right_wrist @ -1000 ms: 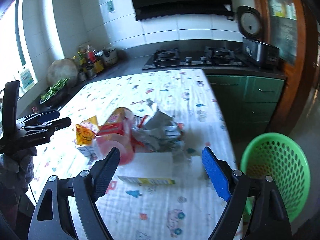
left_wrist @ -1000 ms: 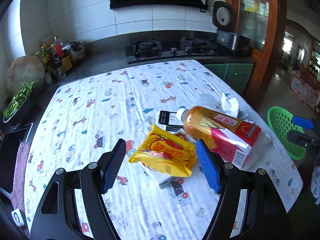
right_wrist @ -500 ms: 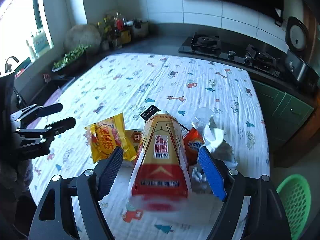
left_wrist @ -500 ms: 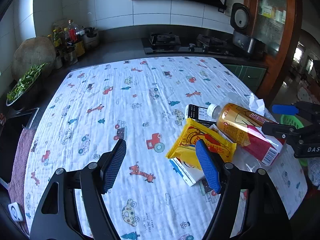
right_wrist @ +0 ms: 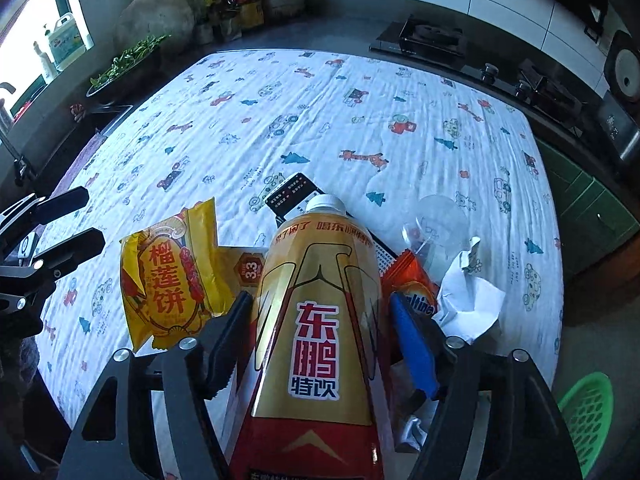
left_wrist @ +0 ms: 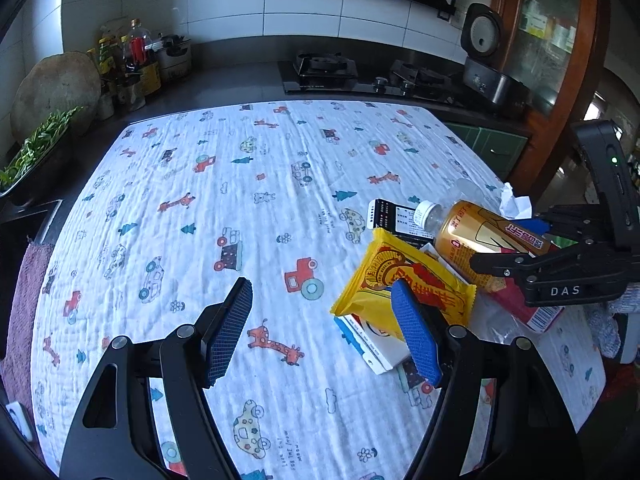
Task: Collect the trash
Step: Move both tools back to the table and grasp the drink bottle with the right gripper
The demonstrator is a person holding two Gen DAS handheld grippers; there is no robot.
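Right gripper (right_wrist: 320,344) fingers just closing around gold-and-red plastic drink bottle (right_wrist: 320,300), contact unclear; left gripper (left_wrist: 320,328) fingers wide apart, empty.

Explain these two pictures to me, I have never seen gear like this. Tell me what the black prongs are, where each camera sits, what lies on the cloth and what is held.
No robot here: a person holds a pair of hand-operated tongs in each hand, and a wide-angle camera on each looks forward along its two fingers. One picture is from the left tongs, the other from the right tongs.

On the patterned tablecloth lies a heap of trash: a gold and red drink bottle, a yellow snack packet, an orange packet, crumpled paper and a black and white box. A green basket stands beside the table.

The left tongs are open and empty. The right ones have just been closing around the bottle, but the pads do not seem to press on it yet.
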